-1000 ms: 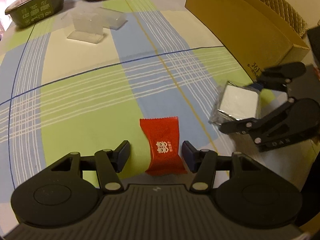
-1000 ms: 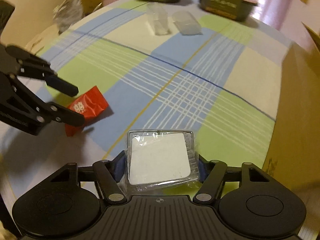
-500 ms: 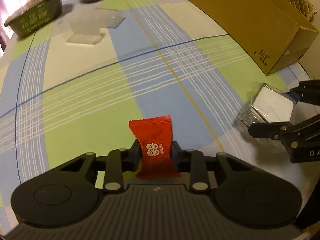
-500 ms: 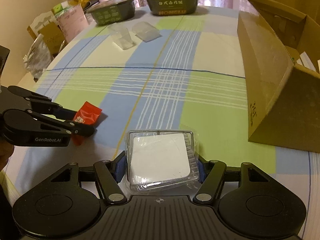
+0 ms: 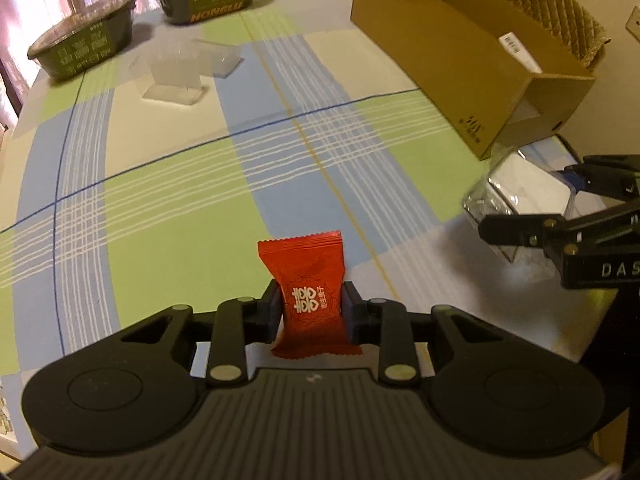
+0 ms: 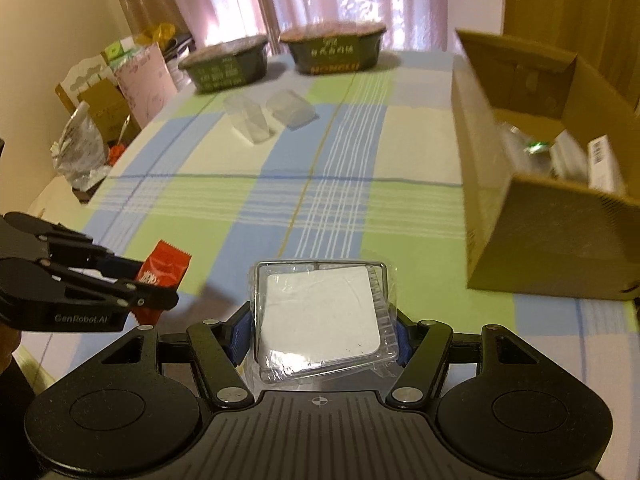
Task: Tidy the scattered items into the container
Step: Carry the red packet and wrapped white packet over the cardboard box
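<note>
Red sachet [image 5: 311, 297] btwn L fingers [image 5: 270, 312]

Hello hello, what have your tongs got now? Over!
Left tongs shut on red candy packet. Right tongs shut on clear plastic box. Cardboard box open, path clear.

A red candy packet [image 5: 310, 298] is standing upright, pinched; a clear-wrapped white square pack [image 6: 322, 320] is lying tilted, clamped; the open cardboard box [image 5: 460, 52] is sitting on the table's right.

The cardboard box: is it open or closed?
Open. The box has its top flaps up, and items show inside it in the right wrist view.
</note>
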`<state>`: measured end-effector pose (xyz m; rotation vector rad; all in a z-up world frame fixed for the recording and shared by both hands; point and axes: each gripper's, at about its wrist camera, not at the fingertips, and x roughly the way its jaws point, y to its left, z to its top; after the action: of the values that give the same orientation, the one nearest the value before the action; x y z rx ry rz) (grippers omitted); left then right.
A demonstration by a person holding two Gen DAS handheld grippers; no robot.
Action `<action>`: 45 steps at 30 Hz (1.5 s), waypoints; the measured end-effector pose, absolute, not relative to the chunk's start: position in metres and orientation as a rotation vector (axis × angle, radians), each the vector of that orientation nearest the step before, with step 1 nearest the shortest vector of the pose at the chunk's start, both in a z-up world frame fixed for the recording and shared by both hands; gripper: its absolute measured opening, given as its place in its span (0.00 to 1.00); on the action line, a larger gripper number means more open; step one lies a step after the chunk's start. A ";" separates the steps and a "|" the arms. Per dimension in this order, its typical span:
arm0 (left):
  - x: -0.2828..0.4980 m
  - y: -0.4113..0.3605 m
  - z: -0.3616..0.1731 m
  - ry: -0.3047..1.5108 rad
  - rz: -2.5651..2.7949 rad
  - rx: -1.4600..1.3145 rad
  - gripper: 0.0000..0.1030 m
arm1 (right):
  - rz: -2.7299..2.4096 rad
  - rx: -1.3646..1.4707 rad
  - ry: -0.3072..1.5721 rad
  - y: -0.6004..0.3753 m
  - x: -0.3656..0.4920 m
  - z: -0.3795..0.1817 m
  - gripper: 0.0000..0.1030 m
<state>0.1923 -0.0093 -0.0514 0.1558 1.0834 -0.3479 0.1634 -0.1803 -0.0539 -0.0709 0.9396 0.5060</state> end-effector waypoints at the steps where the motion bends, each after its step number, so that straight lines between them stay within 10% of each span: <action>1: 0.189 -0.010 -0.047 1.080 -0.348 0.150 0.25 | 0.503 -0.070 0.932 -0.182 0.161 -0.049 0.66; 45: 0.214 -0.185 0.068 0.901 -0.598 0.034 0.25 | 0.279 -0.001 0.706 -0.332 0.188 0.069 0.66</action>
<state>0.2136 -0.1852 0.0681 0.0337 0.9005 -0.5976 0.1876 -0.3319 0.0689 -0.0008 0.7062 0.2793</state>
